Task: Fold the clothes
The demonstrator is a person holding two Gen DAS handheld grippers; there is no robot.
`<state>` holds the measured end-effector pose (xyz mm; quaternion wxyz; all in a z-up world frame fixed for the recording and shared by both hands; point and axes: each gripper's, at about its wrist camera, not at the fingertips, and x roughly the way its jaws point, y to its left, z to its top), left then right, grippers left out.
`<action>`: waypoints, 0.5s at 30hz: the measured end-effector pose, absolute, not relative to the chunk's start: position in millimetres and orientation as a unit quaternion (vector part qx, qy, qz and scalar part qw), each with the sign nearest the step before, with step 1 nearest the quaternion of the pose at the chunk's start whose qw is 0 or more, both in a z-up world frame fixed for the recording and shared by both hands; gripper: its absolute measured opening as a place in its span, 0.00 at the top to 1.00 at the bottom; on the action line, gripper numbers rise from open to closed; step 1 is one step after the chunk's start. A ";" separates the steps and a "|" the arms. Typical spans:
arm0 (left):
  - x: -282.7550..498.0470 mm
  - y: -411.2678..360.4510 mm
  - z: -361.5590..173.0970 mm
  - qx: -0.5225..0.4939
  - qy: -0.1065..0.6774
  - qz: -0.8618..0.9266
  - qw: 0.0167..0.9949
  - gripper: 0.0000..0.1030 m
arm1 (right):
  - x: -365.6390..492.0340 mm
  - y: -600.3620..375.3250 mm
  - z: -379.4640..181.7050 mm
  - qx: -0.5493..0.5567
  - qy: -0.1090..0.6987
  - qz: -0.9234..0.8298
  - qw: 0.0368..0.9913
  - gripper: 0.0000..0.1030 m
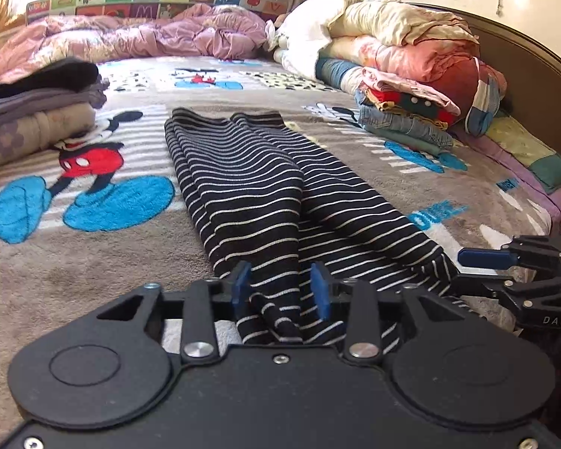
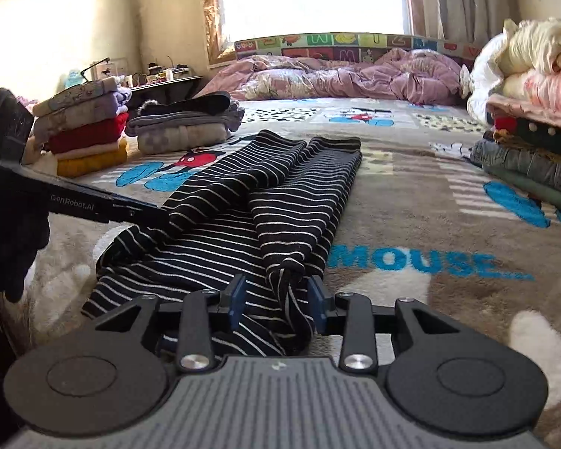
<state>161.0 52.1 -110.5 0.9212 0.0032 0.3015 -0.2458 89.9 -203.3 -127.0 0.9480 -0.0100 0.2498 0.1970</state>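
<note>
Striped garment lies lengthwise on the Mickey Mouse blanket, folded into 2 long layers, near end bunched at both grippers. Left gripper has its blue pads apart with fabric loose between them. Right gripper likewise spread around the near hem, not pinching.

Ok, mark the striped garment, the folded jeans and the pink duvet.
Black white-striped knit garment [image 1: 250, 172], left wrist view, upper folded layer.
Folded blue denim jeans [image 1: 404, 127], left wrist view, front edge.
Crumpled pink duvet [image 2: 355, 75], right wrist view, middle.
</note>
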 end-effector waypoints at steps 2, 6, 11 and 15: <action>148.5 52.4 -106.9 0.023 0.289 -0.238 0.927 0.46 | 76.6 -208.3 -128.3 -0.041 0.240 0.202 0.949 0.61; 123.6 53.1 -105.9 0.083 0.272 -0.217 0.934 0.40 | 55.6 -211.0 -135.4 -0.108 0.232 0.201 0.946 0.60; 98.2 53.4 -114.7 0.165 0.261 -0.203 0.929 0.34 | 40.1 -197.6 -142.1 -0.209 0.220 0.200 0.932 0.59; 81.9 45.8 -128.4 0.253 0.257 -0.201 0.911 0.33 | 34.3 -185.7 -151.5 -0.270 0.216 0.195 0.918 0.57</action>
